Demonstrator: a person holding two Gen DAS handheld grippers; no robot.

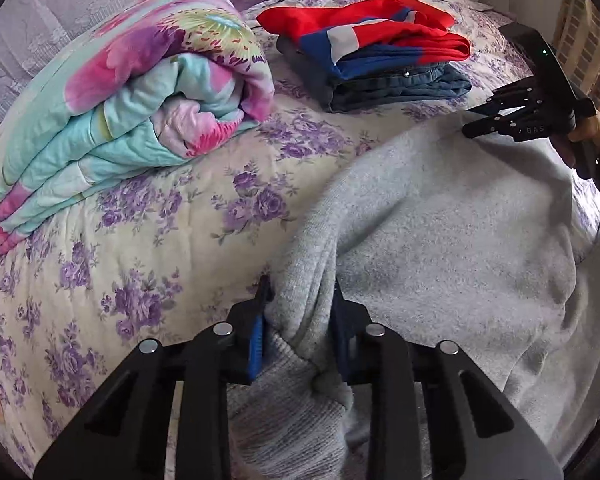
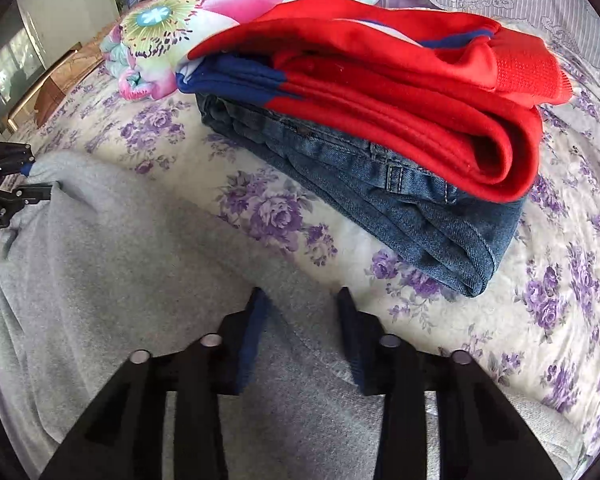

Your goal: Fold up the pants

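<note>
Grey sweatpants (image 1: 440,240) lie spread on the floral bedspread; they also fill the lower left of the right wrist view (image 2: 100,264). My left gripper (image 1: 302,292) is shut on a bunched edge of the grey pants near their ribbed cuff. It also shows at the left edge of the right wrist view (image 2: 28,180), holding a corner of the fabric. My right gripper (image 2: 302,300) has its fingers apart over the far edge of the pants, with flat grey cloth between them. In the left wrist view the right gripper (image 1: 474,122) rests at the pants' far corner.
A folded stack of red-and-blue garment (image 2: 400,92) on blue jeans (image 2: 380,200) lies just beyond the pants. A rolled floral quilt (image 1: 120,100) lies at the left. The purple-flowered bedspread (image 1: 140,264) is under everything.
</note>
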